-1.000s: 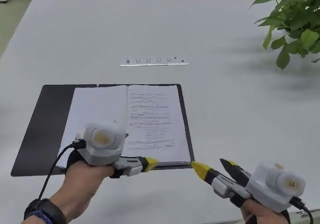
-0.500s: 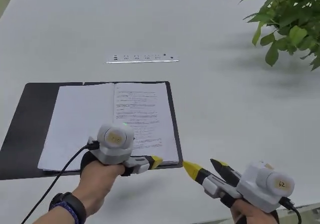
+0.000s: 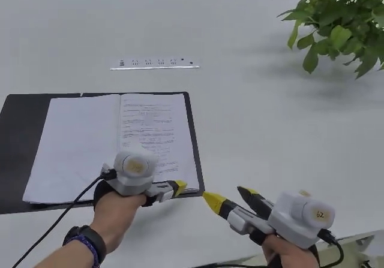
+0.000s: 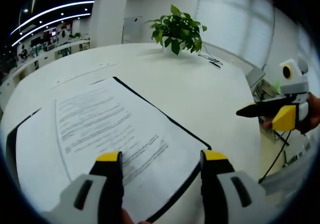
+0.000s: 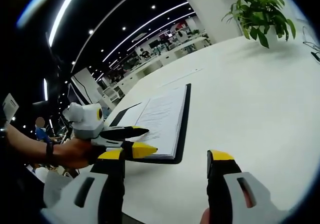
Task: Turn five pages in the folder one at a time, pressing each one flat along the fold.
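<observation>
- Folder (image 3: 13,148) lies open on the white table (image 3: 270,130), and the left gripper (image 3: 178,187) is at its near right corner, jaws spread apart and gripping nothing
- In the left gripper view these jaws stand over the bottom edge of the printed page (image 3: 153,130); whether they touch the paper I cannot tell
- Right gripper (image 3: 229,196) is just beside, over bare table to the right of the folder, jaws apart and holding nothing
- A blank page (image 3: 78,136) lies flat on the left of the fold
- Farther away a socket strip (image 3: 155,63) is set in the table, and a green plant (image 3: 336,22) stands at the far right
</observation>
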`<state>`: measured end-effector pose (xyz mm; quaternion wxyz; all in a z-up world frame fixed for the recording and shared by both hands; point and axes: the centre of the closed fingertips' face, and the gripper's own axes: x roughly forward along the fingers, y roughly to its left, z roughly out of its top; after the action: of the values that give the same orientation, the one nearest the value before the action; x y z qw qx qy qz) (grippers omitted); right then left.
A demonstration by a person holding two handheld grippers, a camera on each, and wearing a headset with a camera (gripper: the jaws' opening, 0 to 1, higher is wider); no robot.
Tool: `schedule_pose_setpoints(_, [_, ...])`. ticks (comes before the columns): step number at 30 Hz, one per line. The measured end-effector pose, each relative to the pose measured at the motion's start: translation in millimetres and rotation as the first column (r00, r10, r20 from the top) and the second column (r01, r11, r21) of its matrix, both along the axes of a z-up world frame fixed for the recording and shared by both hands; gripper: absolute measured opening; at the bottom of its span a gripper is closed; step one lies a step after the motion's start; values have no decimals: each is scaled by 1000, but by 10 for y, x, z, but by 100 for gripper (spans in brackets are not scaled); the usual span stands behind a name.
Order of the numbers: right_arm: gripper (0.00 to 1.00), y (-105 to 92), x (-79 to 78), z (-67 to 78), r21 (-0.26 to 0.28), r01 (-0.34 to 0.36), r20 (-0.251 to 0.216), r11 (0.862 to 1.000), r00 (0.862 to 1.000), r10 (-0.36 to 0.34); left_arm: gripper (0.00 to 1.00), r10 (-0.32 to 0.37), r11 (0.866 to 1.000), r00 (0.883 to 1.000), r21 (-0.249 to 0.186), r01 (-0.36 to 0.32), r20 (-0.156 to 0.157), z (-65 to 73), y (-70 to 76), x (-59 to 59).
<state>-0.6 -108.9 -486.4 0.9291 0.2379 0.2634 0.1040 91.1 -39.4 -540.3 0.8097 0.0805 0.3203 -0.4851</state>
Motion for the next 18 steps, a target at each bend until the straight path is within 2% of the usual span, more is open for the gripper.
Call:
schedule_pose_setpoints(2, [65,-7,-7,-2,1,2,-2,1000,1000,-2,62,-17,1000,999,26,17,29,-49,-11,1])
schedule_pose_setpoints(3, [65,-12,-9,-4,2,4,-3,1000,1000,-4,61,-25,999,998,45,22,60,-68,-8,16])
schedule_pose_setpoints(6, [65,-18,-10,-6,2,4,-5,1000,1000,-4,59,-23,999,997,50,20,71,-76,-21,24])
schedule_pose_setpoints(10, [65,-31,3,-17,3,6,-8,1000,1000,-6,57,-46,996,991,88,35,124,-110,-5,29])
schedule_pose_setpoints(14, [64,-17,19,-28,4,3,-12,1000,1000,-3,57,-43,996,991,88,32,130,-105,-4,38])
schedule_pose_setpoints(18, [64,-12,34,-29,5,3,-12,1000,1000,-3,46,-41,996,990,84,30,138,-98,0,83])
